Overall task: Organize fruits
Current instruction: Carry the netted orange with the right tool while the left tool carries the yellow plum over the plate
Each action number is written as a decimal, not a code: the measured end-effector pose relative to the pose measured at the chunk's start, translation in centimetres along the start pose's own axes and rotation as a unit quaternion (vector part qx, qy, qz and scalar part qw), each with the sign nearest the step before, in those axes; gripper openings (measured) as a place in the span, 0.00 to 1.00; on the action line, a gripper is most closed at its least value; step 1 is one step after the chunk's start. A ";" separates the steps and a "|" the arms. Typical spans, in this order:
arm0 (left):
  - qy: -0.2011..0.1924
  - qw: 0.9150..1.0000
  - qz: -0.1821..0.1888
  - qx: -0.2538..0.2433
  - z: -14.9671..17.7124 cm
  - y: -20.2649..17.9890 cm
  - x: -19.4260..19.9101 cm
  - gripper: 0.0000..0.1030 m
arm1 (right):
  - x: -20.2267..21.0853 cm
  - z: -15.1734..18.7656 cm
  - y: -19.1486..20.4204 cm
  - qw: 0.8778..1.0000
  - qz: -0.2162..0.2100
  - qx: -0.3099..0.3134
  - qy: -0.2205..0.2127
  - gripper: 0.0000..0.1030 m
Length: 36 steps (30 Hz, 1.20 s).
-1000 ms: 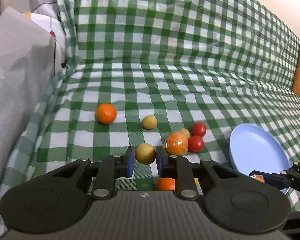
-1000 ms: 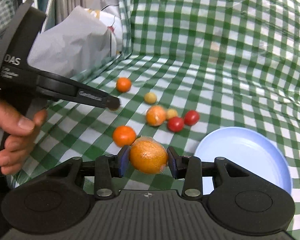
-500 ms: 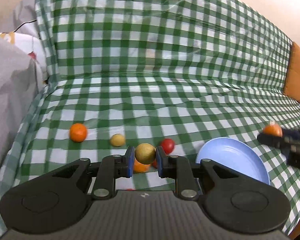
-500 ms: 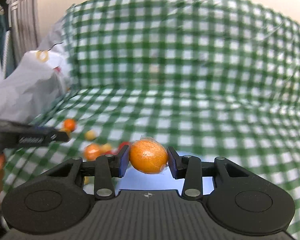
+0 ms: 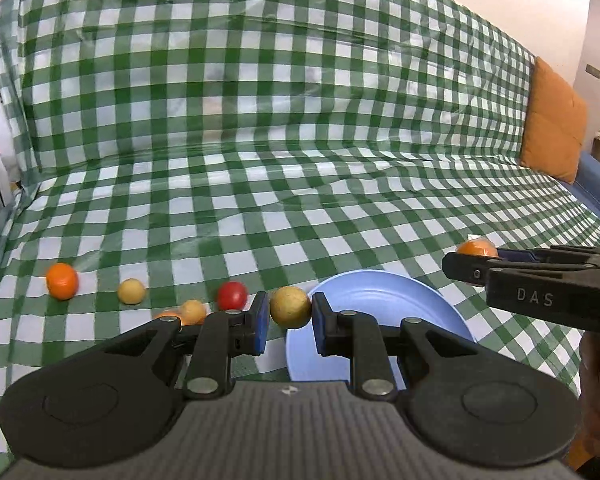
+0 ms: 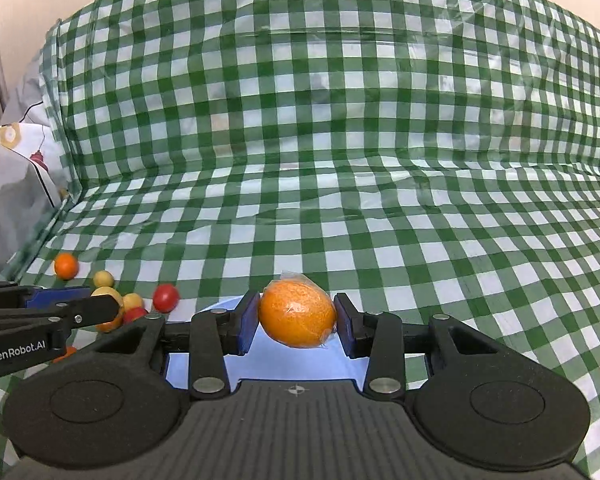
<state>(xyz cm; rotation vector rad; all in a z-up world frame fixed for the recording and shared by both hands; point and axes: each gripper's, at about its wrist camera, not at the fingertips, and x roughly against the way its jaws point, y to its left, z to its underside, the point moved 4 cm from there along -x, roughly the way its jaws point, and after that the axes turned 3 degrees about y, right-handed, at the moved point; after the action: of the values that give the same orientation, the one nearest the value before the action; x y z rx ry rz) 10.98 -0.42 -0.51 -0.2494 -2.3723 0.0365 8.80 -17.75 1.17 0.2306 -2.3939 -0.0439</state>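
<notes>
A wrapped orange sits clamped between the pads of the right tongs, over the blue plate, whose far part the tongs hide. The left tongs pinch a yellow ball at the plate's nine-o'clock rim. Lettering reads "DAS" and "GenRobot.AI". Loose fruits lie at nine o'clock on the checked cloth.

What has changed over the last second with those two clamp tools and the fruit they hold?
Both have been carried from the loose fruit toward the blue plate. The left gripper, still clamped on its yellow ball-shaped fruit, now hangs at the plate's edge. The right gripper still grips the plastic-wrapped orange, now above the plate. Nothing was released. The loose fruit lies where it was on the checked cloth.
</notes>
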 end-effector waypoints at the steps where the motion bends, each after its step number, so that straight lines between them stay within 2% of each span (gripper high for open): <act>1: 0.001 1.000 0.001 0.000 0.0 -0.1 -0.2 0.24 | 0.0 0.1 0.0 1.000 0.002 0.001 0.000 0.41; 13: 0.005 1.000 0.004 0.001 0.2 -0.1 -0.4 0.24 | -0.3 0.2 0.4 1.000 0.011 -0.001 0.001 0.41; 36: 0.001 0.999 0.032 -0.030 0.1 -3.5 -1.7 0.24 | -1.1 0.1 -0.1 1.000 0.022 0.003 0.006 0.41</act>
<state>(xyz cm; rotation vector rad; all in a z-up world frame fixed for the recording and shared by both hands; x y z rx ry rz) 11.56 -4.15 -1.41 -0.3546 -2.3647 -0.0032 9.57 -17.68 0.35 0.1796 -2.3863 -0.0150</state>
